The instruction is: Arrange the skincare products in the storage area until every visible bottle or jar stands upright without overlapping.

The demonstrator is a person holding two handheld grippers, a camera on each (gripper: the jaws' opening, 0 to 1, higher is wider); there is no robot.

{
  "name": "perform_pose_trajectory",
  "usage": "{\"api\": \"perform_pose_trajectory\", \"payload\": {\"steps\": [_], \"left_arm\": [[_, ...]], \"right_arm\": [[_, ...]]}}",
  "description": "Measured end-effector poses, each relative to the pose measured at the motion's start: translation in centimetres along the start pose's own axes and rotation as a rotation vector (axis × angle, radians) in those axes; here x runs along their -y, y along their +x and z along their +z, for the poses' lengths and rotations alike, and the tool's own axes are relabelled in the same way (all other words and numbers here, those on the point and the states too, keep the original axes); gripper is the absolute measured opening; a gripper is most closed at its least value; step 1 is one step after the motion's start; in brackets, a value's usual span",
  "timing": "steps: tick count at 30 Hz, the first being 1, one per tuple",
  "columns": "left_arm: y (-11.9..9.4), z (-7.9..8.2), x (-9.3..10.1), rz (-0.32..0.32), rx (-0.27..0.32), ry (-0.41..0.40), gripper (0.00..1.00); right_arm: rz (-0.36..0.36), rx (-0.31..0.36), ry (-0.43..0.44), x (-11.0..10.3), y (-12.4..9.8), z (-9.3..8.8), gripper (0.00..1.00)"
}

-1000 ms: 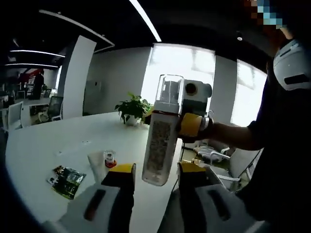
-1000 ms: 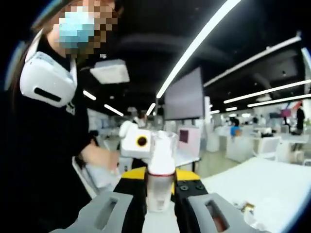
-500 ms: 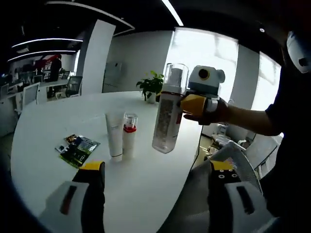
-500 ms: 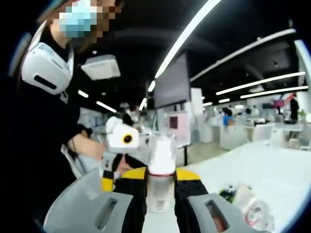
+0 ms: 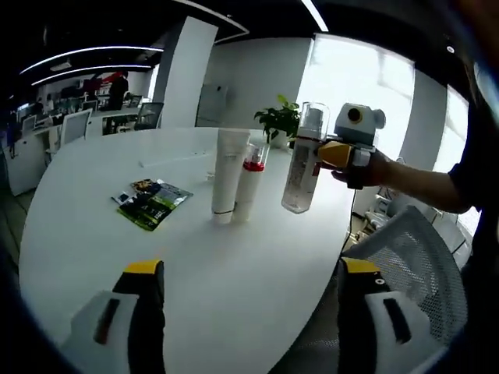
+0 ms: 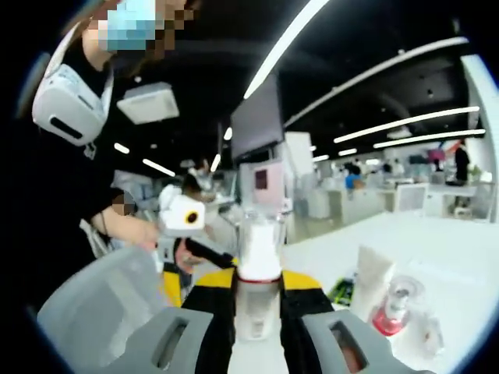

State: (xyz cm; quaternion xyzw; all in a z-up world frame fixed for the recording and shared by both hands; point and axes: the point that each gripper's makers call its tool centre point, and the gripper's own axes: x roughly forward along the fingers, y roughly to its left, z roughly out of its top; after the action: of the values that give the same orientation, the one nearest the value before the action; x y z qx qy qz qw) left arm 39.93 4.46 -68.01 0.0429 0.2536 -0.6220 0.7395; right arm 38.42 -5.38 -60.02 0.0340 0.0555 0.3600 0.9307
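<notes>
No label was legible — right tongs (image 6: 257, 300) clamped a clear plastic pump bottle (image 5: 301, 165); left tongs (image 5: 248, 284) gaped wide, empty, above the glossy white desk (image 5: 93, 234).

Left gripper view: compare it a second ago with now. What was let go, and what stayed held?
The left gripper opened off the clear bottle and backed away. The right gripper stayed clamped on it, above the table. The white tube and red-collared bottle stayed upright.
</notes>
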Motion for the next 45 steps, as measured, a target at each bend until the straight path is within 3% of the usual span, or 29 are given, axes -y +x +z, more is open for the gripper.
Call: {"api": "perform_pose_trajectory", "payload": {"steps": [2,4,8,17,26,45], "left_arm": [[0.1,-0.7,-0.2,0.008,-0.051,0.004,0.91],[0.0,-0.2,-0.7,0.041,-0.036,0.072,0.93],[0.5,-0.8,-1.0,0.048,-0.07,0.071,0.95],[0.7,-2.7,0.1,0.034,-0.184,0.173,0.99],[0.4,-1.9,0.1,0.018,-0.151,0.133,0.99],[0.5,-2.6,0.0,-0.001,-0.168,0.092,0.99]], "right_arm": [[-0.001,0.002,-0.001,0.7,0.1,-0.6,0.13],[-0.01,-0.001,-0.01,1.7,0.2,-1.4,0.13],[-0.011,-0.02,-0.029,3.1,0.6,-3.1,0.13],[-0.017,-0.033,-0.072,4.3,1.3,-5.9,0.13],[-0.017,-0.062,-0.133,5.5,2.4,-8.5,0.13],[-0.024,-0.095,-0.15,6.5,3.2,-10.9,0.14]]}}
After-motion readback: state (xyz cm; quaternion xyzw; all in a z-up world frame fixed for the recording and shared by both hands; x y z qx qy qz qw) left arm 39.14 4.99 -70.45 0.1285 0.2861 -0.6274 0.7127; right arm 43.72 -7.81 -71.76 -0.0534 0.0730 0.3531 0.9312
